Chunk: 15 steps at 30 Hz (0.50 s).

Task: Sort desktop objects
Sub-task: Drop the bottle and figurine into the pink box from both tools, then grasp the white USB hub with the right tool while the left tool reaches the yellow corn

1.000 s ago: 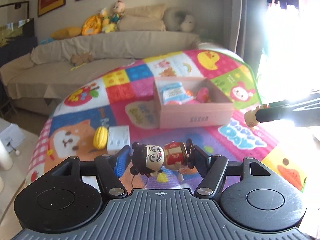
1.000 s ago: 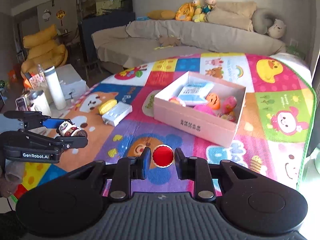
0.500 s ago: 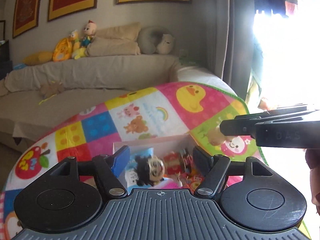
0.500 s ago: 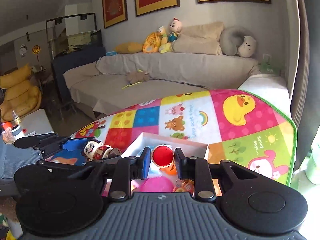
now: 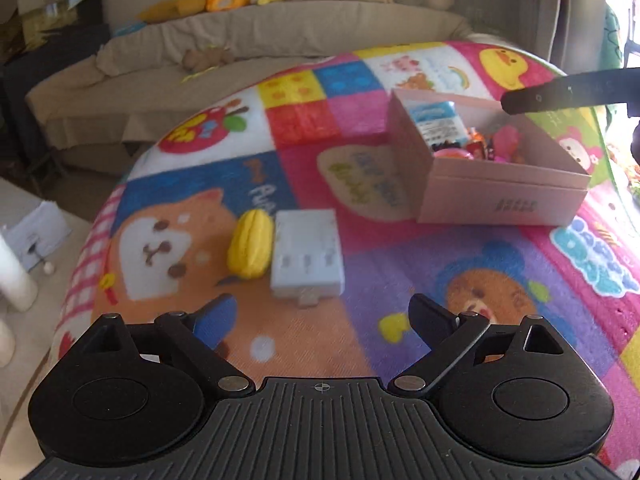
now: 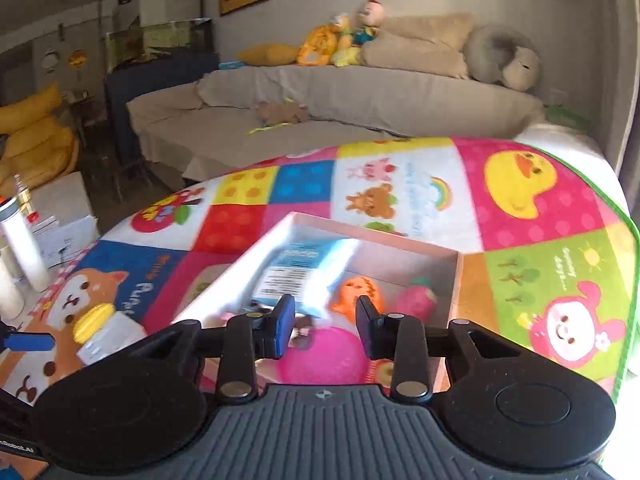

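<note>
My left gripper [image 5: 324,316] hangs over the colourful mat [image 5: 500,272], its jaws opening wide with nothing between them. Just ahead of it lie a yellow corn toy [image 5: 250,248] and a white power strip [image 5: 306,254], side by side. The pink box [image 5: 500,196] stands farther right, with a blue packet [image 5: 438,122] and small toys inside. My right gripper [image 6: 325,316] hovers above that box [image 6: 460,280], its jaws opening and empty. Below it lie a blue packet [image 6: 304,264], an orange toy [image 6: 360,292], a pink toy [image 6: 418,300] and a pink ball [image 6: 320,356].
A beige sofa [image 6: 360,92] with plush toys runs behind the table. White bottles [image 6: 22,248] and a box stand off the table's left side. The mat's edge drops away at the right [image 6: 628,240]. One right gripper finger [image 5: 560,90] reaches over the box's far corner.
The left gripper let go of the doll figure over the box, opened wide and swung back toward the corn and power strip. The right gripper moved over the box and released the red ball.
</note>
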Each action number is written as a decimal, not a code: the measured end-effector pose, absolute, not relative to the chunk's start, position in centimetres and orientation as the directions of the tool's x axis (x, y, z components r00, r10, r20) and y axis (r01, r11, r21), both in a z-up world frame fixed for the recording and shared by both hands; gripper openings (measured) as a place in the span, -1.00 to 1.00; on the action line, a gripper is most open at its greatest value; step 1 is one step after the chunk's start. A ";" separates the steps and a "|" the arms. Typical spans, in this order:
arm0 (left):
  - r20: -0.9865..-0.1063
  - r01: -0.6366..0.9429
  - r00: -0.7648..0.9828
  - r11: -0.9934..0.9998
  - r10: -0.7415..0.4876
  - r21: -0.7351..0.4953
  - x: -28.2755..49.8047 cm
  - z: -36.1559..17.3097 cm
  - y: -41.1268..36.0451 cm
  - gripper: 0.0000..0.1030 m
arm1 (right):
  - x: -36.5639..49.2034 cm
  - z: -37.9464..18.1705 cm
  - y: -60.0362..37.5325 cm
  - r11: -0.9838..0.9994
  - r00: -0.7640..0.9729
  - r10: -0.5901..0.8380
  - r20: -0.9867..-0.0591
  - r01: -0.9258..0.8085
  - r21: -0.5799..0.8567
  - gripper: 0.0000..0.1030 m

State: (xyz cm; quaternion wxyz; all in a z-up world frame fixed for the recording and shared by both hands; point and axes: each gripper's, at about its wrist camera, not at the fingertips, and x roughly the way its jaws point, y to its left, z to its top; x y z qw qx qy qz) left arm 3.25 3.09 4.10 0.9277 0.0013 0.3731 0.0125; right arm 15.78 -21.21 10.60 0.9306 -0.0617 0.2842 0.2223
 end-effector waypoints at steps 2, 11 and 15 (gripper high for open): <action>-0.697 -0.050 0.716 0.999 0.038 0.002 2.4 3.9 4.6 0.89 | 14.7 10.9 -18.5 0.844 0.699 0.462 -0.546 -0.536 0.027 -0.01; -0.680 -0.073 0.732 0.997 0.051 -0.004 0.0 3.1 7.2 0.93 | 14.7 5.4 -5.2 0.716 0.440 0.563 -0.699 -0.682 0.148 0.31; -0.681 -0.091 0.731 0.995 0.039 -0.041 -0.7 2.7 8.1 0.94 | 15.7 2.7 -2.7 0.752 0.433 0.511 -0.743 -0.644 0.141 0.53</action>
